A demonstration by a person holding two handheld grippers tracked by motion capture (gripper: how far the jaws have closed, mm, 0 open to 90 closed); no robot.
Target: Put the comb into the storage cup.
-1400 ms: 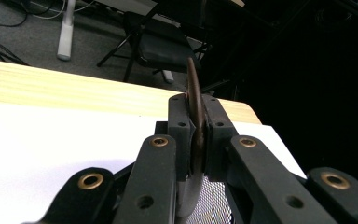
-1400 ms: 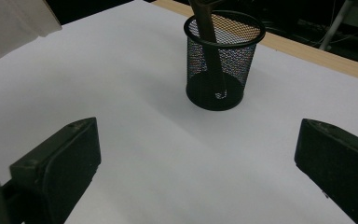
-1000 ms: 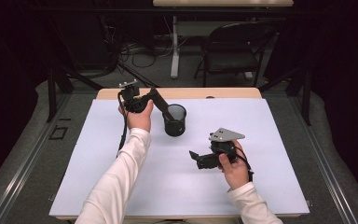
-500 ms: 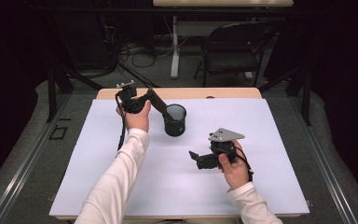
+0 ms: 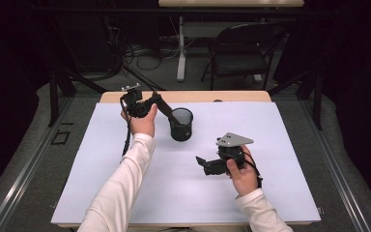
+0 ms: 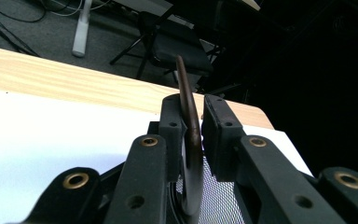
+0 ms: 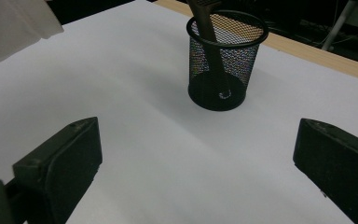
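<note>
Spoon [image 6: 189, 140], seemingly wooden, sits clamped between left hand-held gripper [image 6: 192, 122] jaws.

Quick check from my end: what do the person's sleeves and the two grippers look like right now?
Both arms wear long white sleeves. The left gripper is black, with brass-coloured rivets at its joints and a black cable trailing beside the forearm. The right gripper is also black, with blocky matte pads, a grey three-cornered plate on top and a black cable looping past the wrist.
</note>
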